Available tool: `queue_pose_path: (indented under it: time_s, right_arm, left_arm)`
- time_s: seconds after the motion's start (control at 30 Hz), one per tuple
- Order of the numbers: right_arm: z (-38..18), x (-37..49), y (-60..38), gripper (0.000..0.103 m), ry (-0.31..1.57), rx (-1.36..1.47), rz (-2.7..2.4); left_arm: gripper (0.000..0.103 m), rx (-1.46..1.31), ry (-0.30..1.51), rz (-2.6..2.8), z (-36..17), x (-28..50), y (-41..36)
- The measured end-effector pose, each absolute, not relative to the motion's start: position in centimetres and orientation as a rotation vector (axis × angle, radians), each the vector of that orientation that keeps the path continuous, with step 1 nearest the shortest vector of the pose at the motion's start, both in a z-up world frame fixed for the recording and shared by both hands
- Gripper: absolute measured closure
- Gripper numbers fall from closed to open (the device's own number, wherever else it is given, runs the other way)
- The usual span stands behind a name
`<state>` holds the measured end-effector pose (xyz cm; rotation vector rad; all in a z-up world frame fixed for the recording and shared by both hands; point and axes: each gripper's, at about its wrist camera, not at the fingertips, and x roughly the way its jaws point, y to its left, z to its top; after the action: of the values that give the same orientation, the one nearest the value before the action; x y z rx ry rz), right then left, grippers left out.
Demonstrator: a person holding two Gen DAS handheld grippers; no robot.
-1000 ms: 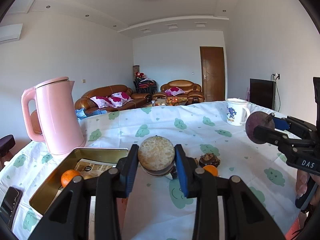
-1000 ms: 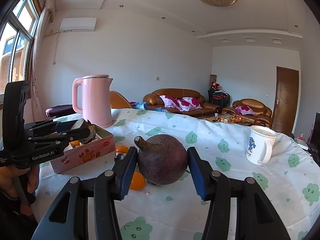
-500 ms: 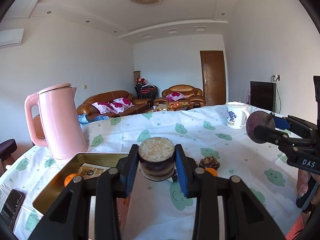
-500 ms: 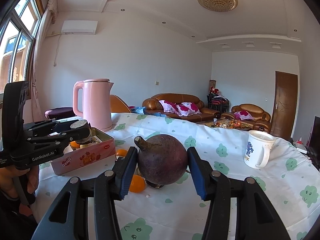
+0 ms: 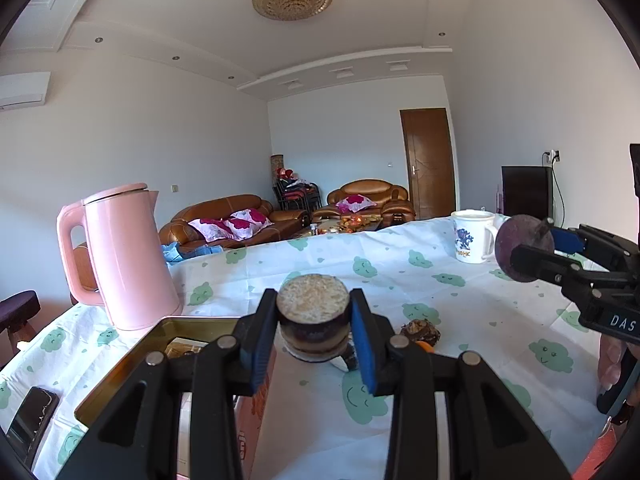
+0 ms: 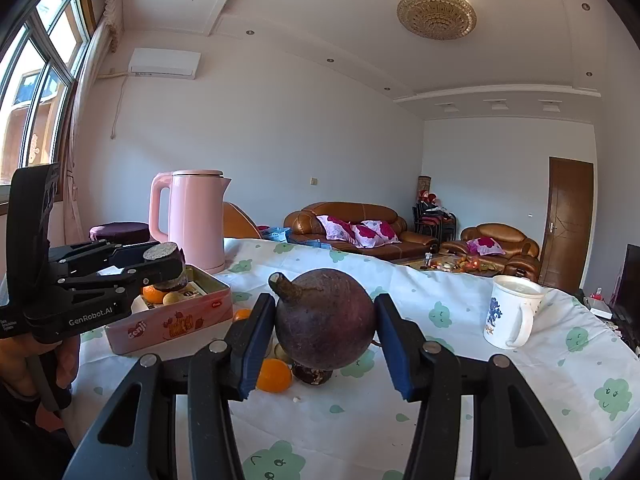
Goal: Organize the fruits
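- On the table (image 6: 500,408), under its white cloth printed with green smiley clouds, I see everything laid out, with brown sofas and a wooden door in the room behind.
- The pink kettle (image 5: 128,256) stands upright at the far left edge of the table, just behind the tin.
- The pink tin box (image 6: 176,318) sits open in front of the kettle; inside it I make out an orange fruit, a yellowish one and some printed paper.
- My right gripper (image 6: 324,322) is clamped on a round dark purple fruit (image 6: 324,320), both blue pads pressing its sides, stem stub pointing up and left, held above the cloth.
- My left gripper (image 5: 314,318) is clenched on a short cylindrical piece with a pale cut top (image 5: 313,304), dark skin around the side; from the right wrist view it hangs over the open tin.
- The white mug (image 6: 512,312) with a blue print stands upright on the right side, well apart from the fruit.
- A small orange (image 6: 274,376) lies on the cloth below the held purple fruit, beside a dark brown lump (image 6: 312,374).
- A black phone (image 5: 30,416) lies flat at the near left corner.
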<state>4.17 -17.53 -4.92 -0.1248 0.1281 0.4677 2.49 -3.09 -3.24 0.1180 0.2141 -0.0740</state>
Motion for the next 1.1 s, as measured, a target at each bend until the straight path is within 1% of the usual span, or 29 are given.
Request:
queue_pose_path:
  time_s: [0.6, 1.1]
  right_arm:
    - [-4.8, 3.5, -17.1, 0.050, 0.113, -0.136, 0.473]
    - [-3.4, 4.8, -13.9, 0.050, 0.129, -0.162, 0.554]
  left_arm:
    - [0.066, 0.128, 0.201, -0.052, -2.7, 1.9, -3.1]
    - [0.066, 0.093, 0.250, 0.019, -2.2, 2.2, -0.7]
